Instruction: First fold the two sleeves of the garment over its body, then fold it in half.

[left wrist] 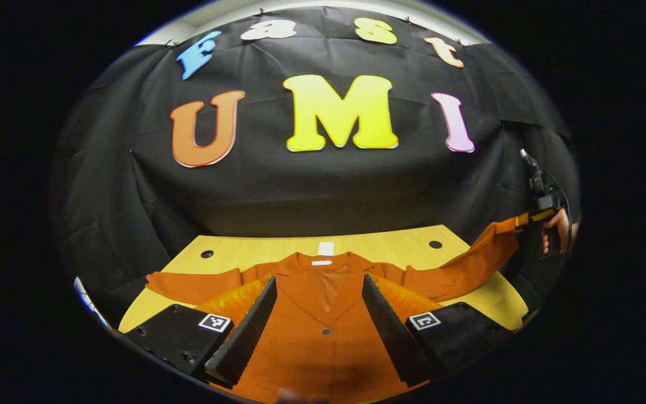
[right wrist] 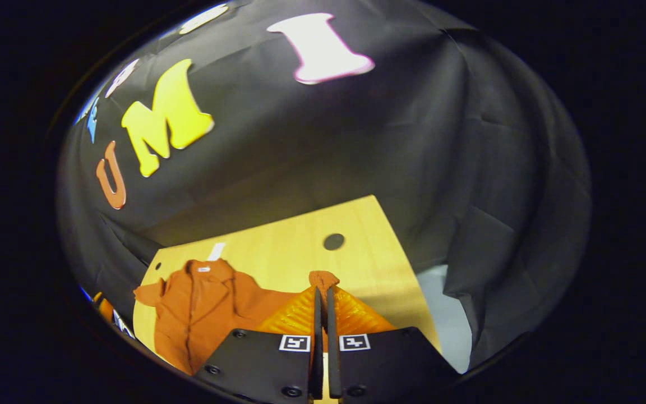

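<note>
An orange long-sleeved garment (left wrist: 323, 320) lies face up on the wooden table (left wrist: 390, 241), collar toward the far edge. My left gripper (left wrist: 318, 280) hangs open just above its chest, one finger to each side of the button line. One sleeve (left wrist: 188, 283) lies flat, spread out to the left. The other sleeve (left wrist: 469, 264) is stretched up and off the table's right corner, its cuff held by my right gripper (left wrist: 541, 210) in a hand (left wrist: 558, 224). In the right gripper view that gripper (right wrist: 322, 292) is shut on the cuff (right wrist: 323, 278), with the garment's body (right wrist: 199, 303) lying to the left.
The table has a round hole near each far corner (left wrist: 207, 253) (left wrist: 435, 244) (right wrist: 333, 242) and a white strip (left wrist: 326, 248) just beyond the collar. The booth's black cloth wall stands close behind the table. Pale floor (right wrist: 441, 314) shows past the table's right edge.
</note>
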Demonstrator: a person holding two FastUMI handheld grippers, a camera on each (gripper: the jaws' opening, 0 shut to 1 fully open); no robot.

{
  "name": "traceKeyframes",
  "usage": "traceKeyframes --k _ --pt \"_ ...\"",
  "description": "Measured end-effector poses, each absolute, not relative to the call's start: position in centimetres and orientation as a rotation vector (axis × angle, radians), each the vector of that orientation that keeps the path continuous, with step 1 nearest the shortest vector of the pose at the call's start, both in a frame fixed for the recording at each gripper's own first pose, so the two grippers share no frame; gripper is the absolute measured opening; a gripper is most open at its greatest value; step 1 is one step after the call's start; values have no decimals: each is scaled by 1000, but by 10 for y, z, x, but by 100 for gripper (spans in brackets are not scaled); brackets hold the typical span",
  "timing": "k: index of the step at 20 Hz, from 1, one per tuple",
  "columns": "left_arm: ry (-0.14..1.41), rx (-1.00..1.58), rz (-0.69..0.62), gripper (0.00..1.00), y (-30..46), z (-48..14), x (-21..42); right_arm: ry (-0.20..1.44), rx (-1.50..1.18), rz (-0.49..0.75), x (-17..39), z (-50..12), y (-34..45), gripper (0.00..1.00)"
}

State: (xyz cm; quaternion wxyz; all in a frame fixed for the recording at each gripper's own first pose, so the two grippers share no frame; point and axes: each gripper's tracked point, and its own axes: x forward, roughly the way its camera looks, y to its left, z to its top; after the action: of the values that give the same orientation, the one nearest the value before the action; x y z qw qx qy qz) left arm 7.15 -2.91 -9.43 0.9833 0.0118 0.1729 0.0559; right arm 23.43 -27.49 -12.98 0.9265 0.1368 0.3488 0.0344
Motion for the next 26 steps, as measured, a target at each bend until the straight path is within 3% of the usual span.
traceKeyframes --k 5,8,16,22,26 --pt "259 29 140 99 85 -75 52 696 313 131 239 -45 -117 4" --pt "234 -47 158 99 145 -68 40 739 301 178 242 -47 -16 4" --pt "263 -110 287 100 273 -82 -33 917 253 330 241 -164 213 4" --pt "276 -198 374 99 327 -95 -69 968 186 358 259 -251 306 4" --pt "304 -258 347 98 335 -102 -75 1065 151 341 248 -302 334 4"
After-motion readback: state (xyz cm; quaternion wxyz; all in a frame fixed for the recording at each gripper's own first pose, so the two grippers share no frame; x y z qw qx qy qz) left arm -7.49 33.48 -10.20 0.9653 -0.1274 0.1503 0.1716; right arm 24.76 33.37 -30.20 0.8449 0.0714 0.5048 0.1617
